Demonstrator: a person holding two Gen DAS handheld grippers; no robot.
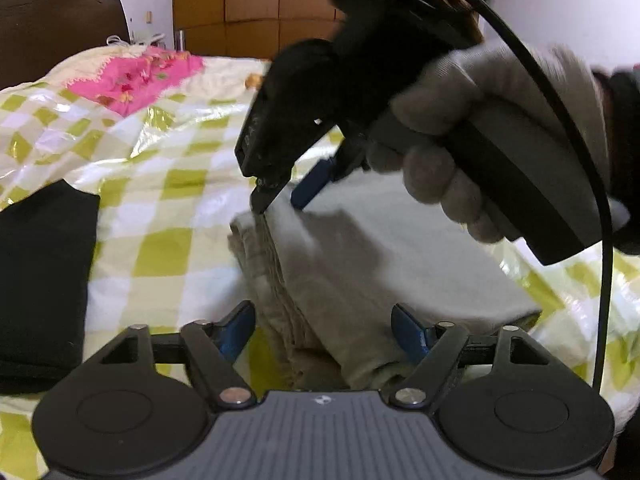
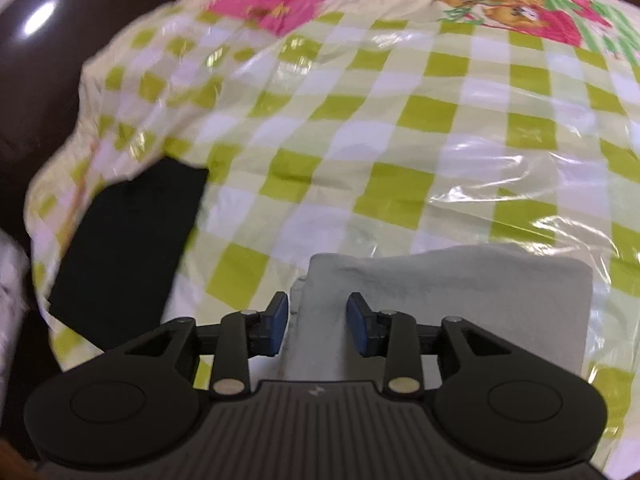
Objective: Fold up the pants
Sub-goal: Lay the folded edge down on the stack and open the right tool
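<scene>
Pants (image 1: 360,256), pale grey-beige, are lying folded into a compact rectangle on the bed's green-and-white checked cover (image 1: 168,216), with the stacked layer edges showing along the left side in the left wrist view. A black folded garment (image 1: 40,280) is sitting well apart to the left.

Left gripper (image 1: 324,332) is hanging over the near end of the bundle, its fingers standing wide on either side of the cloth without pressing it. Right gripper (image 2: 316,320), held by a gloved hand (image 1: 460,144), is pointing steeply down at the far left corner of the bundle; its fingers are standing narrowly apart and straddling the cloth edge, with no pad visibly squeezing the fabric in its own view.

By my judgement the fold is essentially made and both hands are letting go. Doing this well is a matter of keeping the layers squared: both pairs of fingers should be clearing the cloth fully before lifting, coming away straight up rather than sideways, so that no pad is dragging the top layer off the stack. The ruffled left edge may be needing a light pat or a nudge inward to line it up.
</scene>
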